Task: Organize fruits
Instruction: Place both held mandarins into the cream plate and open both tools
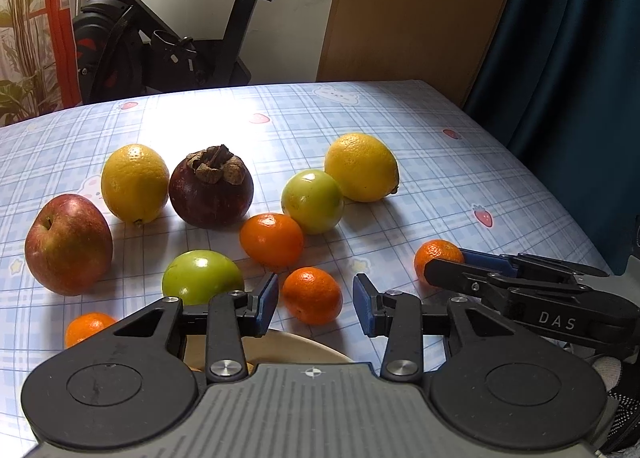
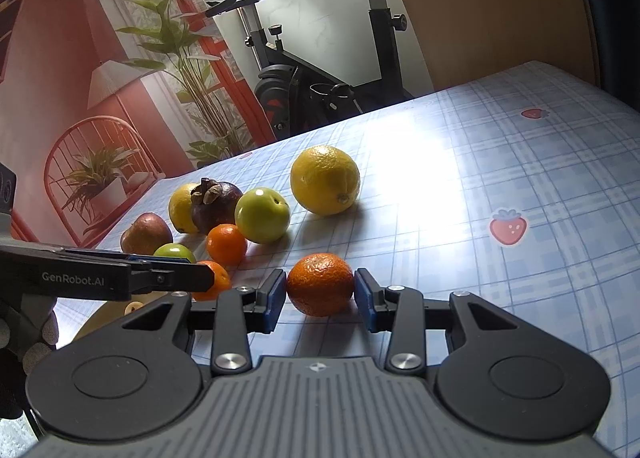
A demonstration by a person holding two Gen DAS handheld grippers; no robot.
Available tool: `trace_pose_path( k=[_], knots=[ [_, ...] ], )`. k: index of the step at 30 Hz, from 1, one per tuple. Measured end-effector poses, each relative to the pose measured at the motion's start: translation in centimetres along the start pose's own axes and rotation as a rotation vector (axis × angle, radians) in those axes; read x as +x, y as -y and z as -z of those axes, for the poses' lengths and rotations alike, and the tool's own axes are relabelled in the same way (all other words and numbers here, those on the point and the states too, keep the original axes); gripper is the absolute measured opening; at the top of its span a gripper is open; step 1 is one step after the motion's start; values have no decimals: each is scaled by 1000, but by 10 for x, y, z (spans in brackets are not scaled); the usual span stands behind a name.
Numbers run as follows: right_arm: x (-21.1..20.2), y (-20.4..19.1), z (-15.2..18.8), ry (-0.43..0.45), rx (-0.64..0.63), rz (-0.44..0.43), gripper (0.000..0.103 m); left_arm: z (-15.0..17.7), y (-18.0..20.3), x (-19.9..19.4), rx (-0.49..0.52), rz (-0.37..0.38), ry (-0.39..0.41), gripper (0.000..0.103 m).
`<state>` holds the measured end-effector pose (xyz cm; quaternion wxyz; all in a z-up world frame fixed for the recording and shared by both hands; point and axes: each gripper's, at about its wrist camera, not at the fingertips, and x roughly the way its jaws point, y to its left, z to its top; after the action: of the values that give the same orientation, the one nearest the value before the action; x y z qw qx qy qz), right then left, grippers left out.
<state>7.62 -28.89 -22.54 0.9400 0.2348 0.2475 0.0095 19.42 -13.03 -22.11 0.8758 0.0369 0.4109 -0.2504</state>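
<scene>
The right gripper point(image 2: 320, 296) bracketed a mandarin point(image 2: 321, 284) on the table point(image 2: 500, 161), pads touching its sides (light, soft-skinned; best held gently across the middle). The left gripper point(image 1: 316, 304) hovered open.

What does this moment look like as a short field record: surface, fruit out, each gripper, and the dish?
surface: table under a blue plaid cloth
fruit: red apple, two lemons, mangosteen, two green fruits, several mandarins
left gripper: open, empty, a mandarin just ahead of its fingertips
right gripper: closed on a rough-skinned mandarin, which sits on the cloth
dish: cream rim showing under the left gripper; contents mostly hidden
</scene>
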Motion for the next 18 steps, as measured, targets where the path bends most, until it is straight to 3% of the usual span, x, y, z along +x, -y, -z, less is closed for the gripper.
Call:
trace_pose_path(
  k=[8, 18],
  knots=[
    [-1, 1, 0, 0, 3, -11, 40, -1, 0, 10, -4, -22, -32, 40],
    [-3, 2, 0, 3, 9, -9, 40, -1, 0, -15, -12, -9, 21, 35]
  ],
)
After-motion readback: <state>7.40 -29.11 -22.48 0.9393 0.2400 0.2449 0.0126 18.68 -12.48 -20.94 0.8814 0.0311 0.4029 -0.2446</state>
